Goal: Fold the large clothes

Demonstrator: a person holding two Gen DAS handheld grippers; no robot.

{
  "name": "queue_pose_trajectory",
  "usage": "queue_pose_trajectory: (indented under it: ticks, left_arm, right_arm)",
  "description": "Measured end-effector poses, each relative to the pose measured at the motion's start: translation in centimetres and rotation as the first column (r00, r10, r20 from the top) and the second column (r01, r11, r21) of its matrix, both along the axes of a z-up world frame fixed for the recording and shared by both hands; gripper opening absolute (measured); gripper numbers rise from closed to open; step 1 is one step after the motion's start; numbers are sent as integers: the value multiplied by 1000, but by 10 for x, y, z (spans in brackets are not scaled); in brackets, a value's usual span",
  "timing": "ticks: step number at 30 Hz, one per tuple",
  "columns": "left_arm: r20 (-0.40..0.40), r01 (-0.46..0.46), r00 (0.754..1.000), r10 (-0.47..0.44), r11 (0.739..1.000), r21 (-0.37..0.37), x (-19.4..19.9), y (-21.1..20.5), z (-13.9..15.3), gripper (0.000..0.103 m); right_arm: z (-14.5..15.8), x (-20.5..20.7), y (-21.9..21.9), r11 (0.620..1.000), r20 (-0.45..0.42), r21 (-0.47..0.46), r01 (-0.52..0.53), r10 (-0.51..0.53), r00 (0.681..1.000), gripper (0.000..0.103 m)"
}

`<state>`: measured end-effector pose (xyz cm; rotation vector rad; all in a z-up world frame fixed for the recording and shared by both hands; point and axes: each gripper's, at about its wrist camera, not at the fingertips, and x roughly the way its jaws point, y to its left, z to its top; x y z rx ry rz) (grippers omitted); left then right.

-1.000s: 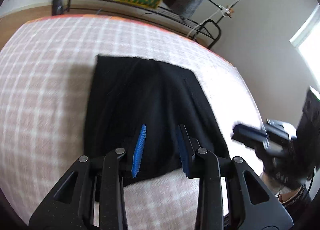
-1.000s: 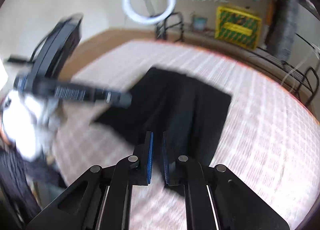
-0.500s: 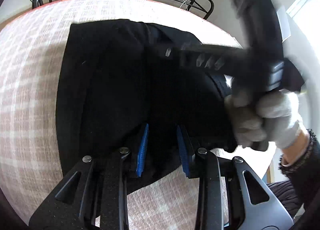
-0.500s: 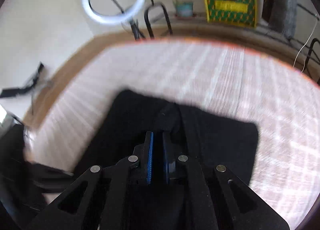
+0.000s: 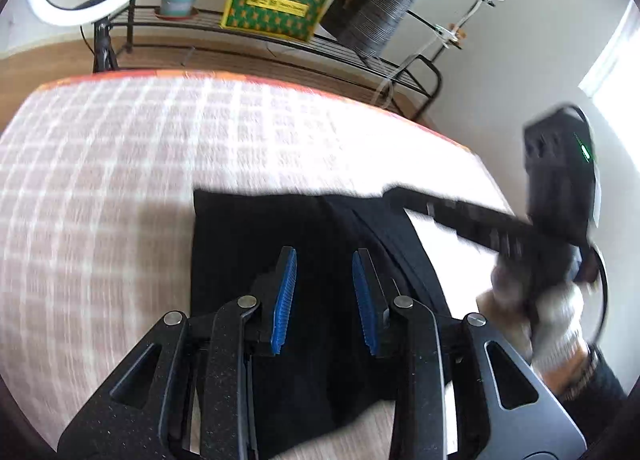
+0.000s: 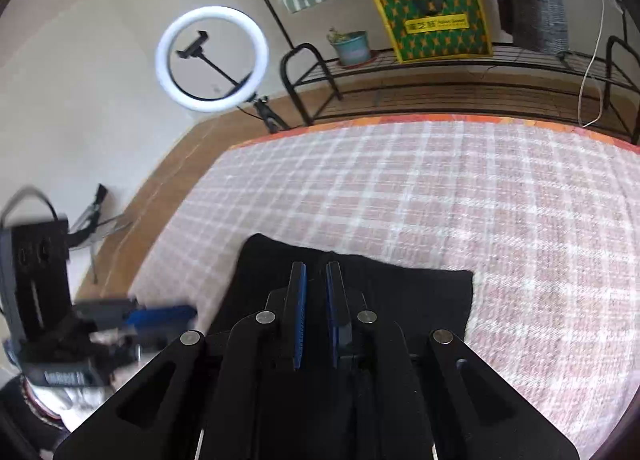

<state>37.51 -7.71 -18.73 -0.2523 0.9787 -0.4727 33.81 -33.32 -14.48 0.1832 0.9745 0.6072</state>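
Observation:
A black garment (image 5: pixel 248 244) lies folded into a rough rectangle on the pink checked bedcover (image 5: pixel 120 164). My left gripper (image 5: pixel 324 256) hovers over its near part, jaws open and empty. My right gripper (image 6: pixel 316 272) is over the garment (image 6: pixel 420 292) with its blue pads a narrow gap apart and nothing visibly between them. In the left wrist view the right gripper (image 5: pixel 404 196) reaches in from the right, blurred, with its tip at the garment's far right corner. In the right wrist view the left gripper (image 6: pixel 192 312) shows blurred at the left.
A metal rack (image 5: pixel 256 40) beyond the bed holds a yellow-green box (image 5: pixel 276 0) and a potted plant (image 5: pixel 178 0). A ring light (image 6: pixel 212 58) stands on the wooden floor at the bed's far left corner. The bed's orange edge (image 6: pixel 400 120) runs along the far side.
Both grippers have drawn back from the garment, which now sits lower in both views. The right gripper has swung from across the cloth to its right side. The right pads have parted slightly.

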Motion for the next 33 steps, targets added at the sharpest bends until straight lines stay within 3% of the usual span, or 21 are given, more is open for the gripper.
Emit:
queue_pose_trajectory:
  ticks: [3, 5, 6, 8, 9, 12, 14, 18, 22, 26, 29, 33]
  left_arm:
    - [14, -5, 1000, 4, 998, 60, 23, -15, -19, 31]
    - [6, -27, 1000, 26, 987, 160, 38, -23, -39, 30]
    - [-17, -38, 999, 42, 980, 196, 40, -24, -52, 25]
    - [-90, -72, 992, 89, 981, 181, 50, -17, -82, 22]
    - [-65, -83, 993, 94, 984, 155, 47, -14, -84, 22]
    - [-46, -61, 996, 71, 978, 201, 46, -21, -82, 21]
    - [-40, -67, 996, 76, 979, 190, 41, -17, -80, 21]
    - [-23, -71, 997, 75, 988, 138, 28, -7, -55, 21]
    - [3, -21, 1000, 21, 996, 86, -4, -4, -28, 21]
    - [-44, 25, 999, -21, 995, 98, -36, -14, -39, 21]
    - [-74, 35, 997, -23, 987, 158, -46, -20, -59, 21]
    - [-23, 40, 999, -36, 975, 219, -60, -25, -68, 21]
  right_arm:
    - [-15, 9, 13, 999, -17, -44, -6, 5, 1000, 8]
    - [-27, 15, 23, 996, -23, -93, -6, 4, 1000, 8]
    - [-33, 18, 25, 993, -26, -121, 7, -10, 1000, 8]
    - [-43, 25, 21, 990, -46, -138, 37, -44, 998, 3]
    - [-48, 28, 17, 990, -58, -130, 58, -66, 996, 3]
    - [-51, 29, 14, 989, -50, -127, 81, -88, 995, 2]
    - [-46, 26, 20, 984, -32, -164, 71, -77, 997, 2]
    - [-16, 13, 9, 990, -11, -127, 56, -58, 998, 11]
    - [4, -17, -3, 997, -29, -80, -13, 11, 1000, 11]
    - [-11, -47, -2, 992, -87, -112, -63, 54, 995, 11]
    - [-29, -61, 9, 973, -100, -205, -103, 83, 991, 11]
    - [-41, -71, 14, 956, -71, -273, -111, 95, 993, 10]
